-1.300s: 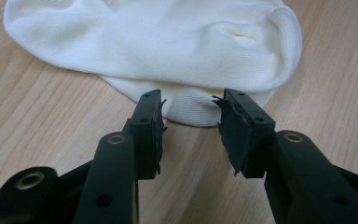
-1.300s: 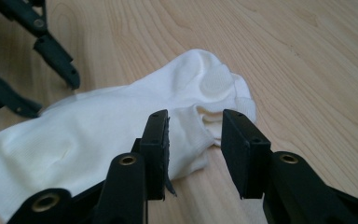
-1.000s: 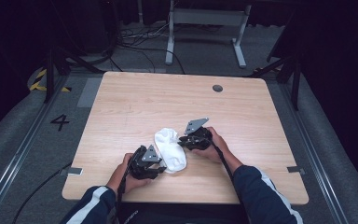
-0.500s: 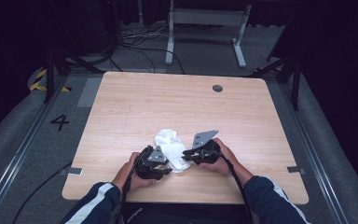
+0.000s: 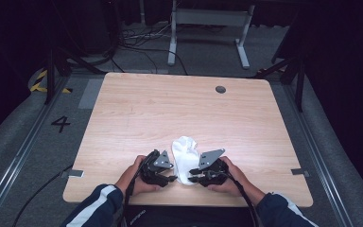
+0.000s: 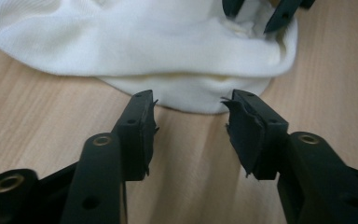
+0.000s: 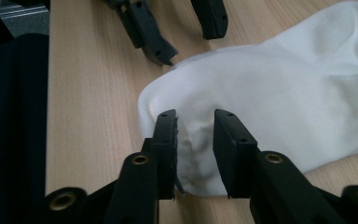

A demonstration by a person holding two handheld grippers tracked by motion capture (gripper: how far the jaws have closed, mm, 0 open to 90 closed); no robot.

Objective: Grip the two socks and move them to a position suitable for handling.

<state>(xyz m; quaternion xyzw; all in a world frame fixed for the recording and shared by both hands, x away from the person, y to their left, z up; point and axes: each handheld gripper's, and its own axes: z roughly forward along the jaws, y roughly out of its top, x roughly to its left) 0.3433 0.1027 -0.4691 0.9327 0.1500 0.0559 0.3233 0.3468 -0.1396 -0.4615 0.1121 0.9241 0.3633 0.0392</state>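
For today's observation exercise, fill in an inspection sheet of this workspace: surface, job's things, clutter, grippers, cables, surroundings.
Surface: wooden table, round grommet hole near the far edge.
Job's things: white sock lying at the near edge.
Clutter: nothing seen.
Grippers: left gripper open, just short of the sock, jaws just opening; right gripper astride a pinched fold, jaws just opening.
Cables: bundle on the floor beyond the table.
Surroundings: grey floor, number 4, metal frame.

surface: light wooden table (image 5: 137, 113) | on it: white sock (image 5: 185, 156), near front edge
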